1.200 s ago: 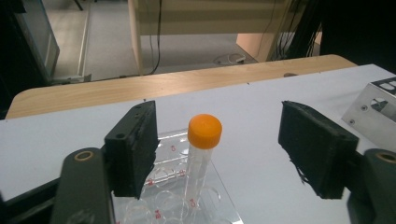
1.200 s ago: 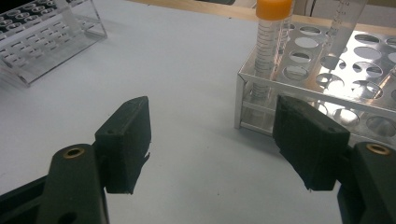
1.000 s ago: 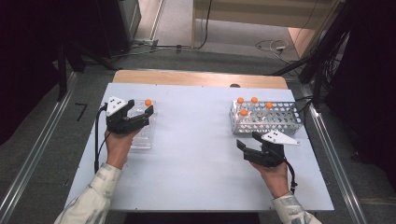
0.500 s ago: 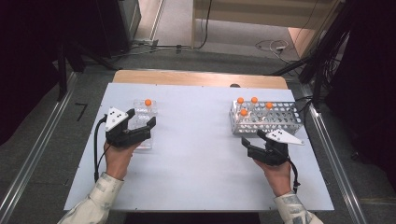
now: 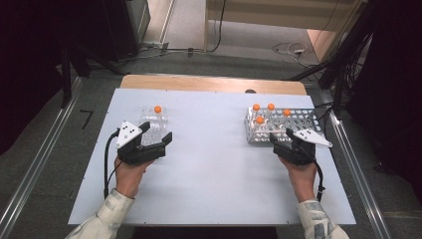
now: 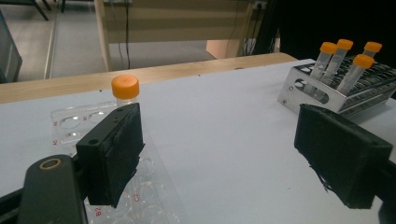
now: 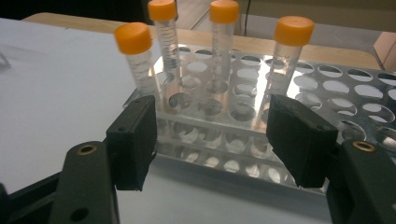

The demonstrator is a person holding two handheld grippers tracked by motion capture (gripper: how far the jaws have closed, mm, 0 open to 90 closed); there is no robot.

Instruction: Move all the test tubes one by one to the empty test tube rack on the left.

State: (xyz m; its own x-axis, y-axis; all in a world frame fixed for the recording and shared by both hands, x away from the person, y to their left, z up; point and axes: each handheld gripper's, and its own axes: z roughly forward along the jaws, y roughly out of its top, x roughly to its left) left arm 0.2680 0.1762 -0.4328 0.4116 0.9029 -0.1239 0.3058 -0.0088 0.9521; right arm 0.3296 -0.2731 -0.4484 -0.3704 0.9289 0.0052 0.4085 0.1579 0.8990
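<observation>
Your left tool (image 5: 158, 135) stands spread with nothing between its jaws, one jaw over the near edge of the clear well plate (image 5: 152, 124) on the tabletop (image 5: 209, 169); a single orange-capped tube (image 6: 125, 89) stands upright in the plate's far part. Your right tool (image 5: 281, 137) is also spread and pinches nothing, though its jaws have just been closing; it sits just before the metal tube rack (image 7: 289, 93), which holds four orange-capped tubes (image 7: 140, 65) upright at its near-left corner. The two tools lie well apart.
</observation>
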